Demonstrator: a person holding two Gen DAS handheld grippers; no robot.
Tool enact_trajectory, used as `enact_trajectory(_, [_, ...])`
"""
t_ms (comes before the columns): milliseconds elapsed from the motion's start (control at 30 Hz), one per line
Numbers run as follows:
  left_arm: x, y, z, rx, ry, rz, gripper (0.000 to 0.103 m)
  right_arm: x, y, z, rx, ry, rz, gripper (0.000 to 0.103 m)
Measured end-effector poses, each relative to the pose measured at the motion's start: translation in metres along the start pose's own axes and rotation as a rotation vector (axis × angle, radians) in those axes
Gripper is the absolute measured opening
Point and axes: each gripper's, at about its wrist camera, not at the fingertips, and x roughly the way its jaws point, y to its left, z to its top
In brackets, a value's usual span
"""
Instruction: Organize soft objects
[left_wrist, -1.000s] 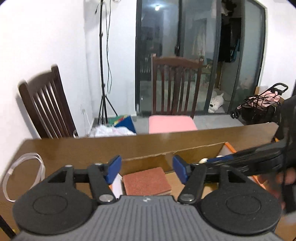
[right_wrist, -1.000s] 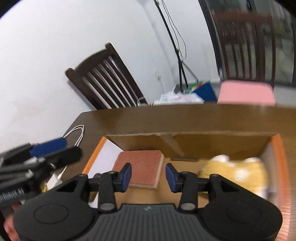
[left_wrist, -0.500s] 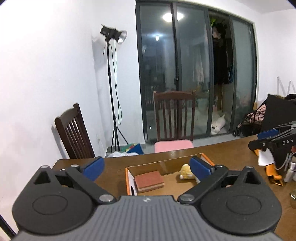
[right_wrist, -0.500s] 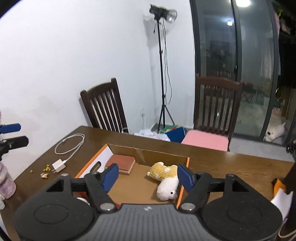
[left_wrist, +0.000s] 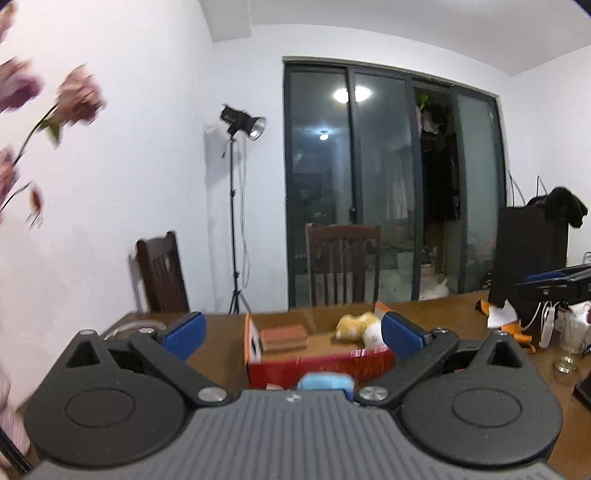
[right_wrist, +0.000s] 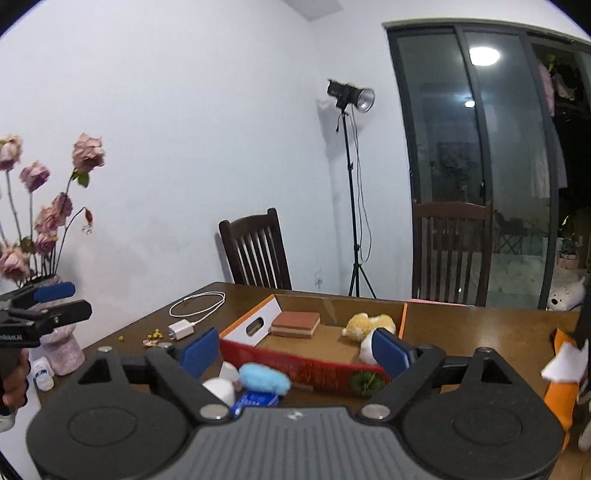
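An open cardboard box with a red front wall (left_wrist: 317, 365) (right_wrist: 303, 365) stands on the brown table. Inside lie a red-brown sponge (left_wrist: 283, 335) (right_wrist: 295, 323) at the left and a yellow-and-white plush toy (left_wrist: 360, 328) (right_wrist: 369, 326) at the right. A fluffy light-blue soft object (left_wrist: 325, 382) (right_wrist: 264, 377) lies on the table in front of the box, with a white soft ball (right_wrist: 219, 389) beside it. My left gripper (left_wrist: 291, 336) is open and empty, held back from the box. My right gripper (right_wrist: 295, 349) is open and empty too. Each gripper shows at the edge of the other's view.
A vase of pink dried flowers (right_wrist: 59, 347) stands at the table's left. A white charger and cable (right_wrist: 192, 314) lie behind it. An orange-and-white soft toy (right_wrist: 565, 373) lies at the right, near a glass (left_wrist: 569, 343) and a black box (left_wrist: 528, 258). Two wooden chairs (right_wrist: 258, 251) stand beyond the table.
Both grippers have pulled back and up from inside the box and opened wide. The whole box, the table front and the blue object now show.
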Motion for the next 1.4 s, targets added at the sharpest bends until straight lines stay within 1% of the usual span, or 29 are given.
enact_trajectory(100, [-0.015,-0.004,-0.030,-0.017,0.036,-0.002,0.103,-0.020,0.012,-0.041,-0.044,-0.008,-0.048,0.095])
enact_trajectory(167, [-0.025,-0.009,-0.052,-0.015,0.057,-0.017,0.103,-0.029,0.019,-0.067,-0.050,0.005,-0.055,0.095])
enact_trajectory(233, [-0.030,-0.020,-0.072,0.006,0.087,-0.048,0.103,-0.040,0.021,-0.094,0.004,0.031,-0.038,0.096])
enact_trajectory(300, [-0.031,-0.033,-0.089,0.027,0.135,-0.091,0.103,-0.042,0.020,-0.115,0.094,0.054,-0.003,0.098])
enact_trajectory(367, [-0.023,-0.043,-0.098,0.040,0.185,-0.138,0.103,-0.040,0.017,-0.128,0.158,0.081,0.014,0.098])
enact_trajectory(433, [-0.013,-0.051,-0.104,0.051,0.217,-0.166,0.103,-0.032,0.018,-0.132,0.133,0.115,0.009,0.098])
enact_trajectory(500, [0.000,-0.059,-0.110,0.065,0.225,-0.168,0.103,-0.025,0.019,-0.134,0.112,0.113,-0.026,0.098])
enact_trajectory(533, [0.008,-0.062,-0.113,0.070,0.226,-0.169,0.103,-0.022,0.017,-0.135,0.114,0.114,-0.028,0.098])
enact_trajectory(633, [0.037,-0.070,-0.120,0.089,0.254,-0.164,0.103,-0.006,0.012,-0.136,0.139,0.123,0.007,0.090])
enact_trajectory(700, [0.057,-0.074,-0.125,0.086,0.286,-0.164,0.103,0.005,0.009,-0.138,0.145,0.138,0.022,0.079])
enact_trajectory(767, [0.072,-0.075,-0.130,0.080,0.307,-0.169,0.103,0.017,0.006,-0.138,0.158,0.156,0.018,0.073])
enact_trajectory(800, [0.080,-0.074,-0.130,0.072,0.312,-0.170,0.098,0.022,0.004,-0.138,0.166,0.160,0.016,0.069])
enact_trajectory(833, [0.087,-0.074,-0.130,0.058,0.317,-0.164,0.093,0.027,0.002,-0.137,0.173,0.168,0.017,0.067])
enact_trajectory(867, [0.092,-0.072,-0.130,0.044,0.315,-0.170,0.077,0.032,0.001,-0.135,0.172,0.181,0.024,0.064])
enact_trajectory(900, [0.097,-0.070,-0.130,0.035,0.316,-0.191,0.056,0.037,0.001,-0.134,0.166,0.190,0.036,0.061])
enact_trajectory(933, [0.102,-0.067,-0.130,0.027,0.323,-0.212,0.045,0.042,0.000,-0.133,0.164,0.194,0.046,0.059])
enact_trajectory(967, [0.107,-0.064,-0.131,0.011,0.339,-0.226,0.027,0.047,0.001,-0.132,0.166,0.201,0.058,0.057])
enact_trajectory(1000, [0.110,-0.060,-0.131,-0.009,0.355,-0.235,0.023,0.053,0.003,-0.132,0.166,0.214,0.075,0.050])
enact_trajectory(1033, [0.109,-0.053,-0.130,-0.038,0.364,-0.252,0.021,0.060,0.006,-0.132,0.162,0.232,0.098,0.046])
enact_trajectory(1067, [0.104,-0.045,-0.129,-0.061,0.365,-0.274,0.018,0.065,0.010,-0.133,0.154,0.248,0.124,0.036])
enact_trajectory(1100, [0.099,-0.037,-0.128,-0.075,0.365,-0.293,0.017,0.071,0.017,-0.133,0.144,0.265,0.162,0.030])
enact_trajectory(1167, [0.088,-0.018,-0.129,-0.113,0.367,-0.320,0.016,0.081,0.029,-0.134,0.138,0.296,0.241,0.029])
enact_trajectory(1233, [0.080,0.001,-0.133,-0.162,0.389,-0.339,0.016,0.091,0.039,-0.135,0.146,0.319,0.320,0.027])
enact_trajectory(1267, [0.074,0.010,-0.135,-0.180,0.388,-0.358,0.016,0.097,0.046,-0.136,0.137,0.331,0.346,0.027])
enact_trajectory(1300, [0.070,0.016,-0.137,-0.186,0.383,-0.367,0.016,0.102,0.052,-0.137,0.124,0.339,0.348,0.027])
enact_trajectory(1333, [0.065,0.021,-0.138,-0.178,0.377,-0.374,0.016,0.109,0.058,-0.138,0.103,0.352,0.331,0.027])
enact_trajectory(1367, [0.061,0.024,-0.139,-0.158,0.370,-0.372,0.016,0.116,0.060,-0.139,0.085,0.365,0.293,0.027])
enact_trajectory(1400, [0.056,0.025,-0.139,-0.133,0.362,-0.363,0.016,0.122,0.060,-0.138,0.081,0.368,0.228,0.027])
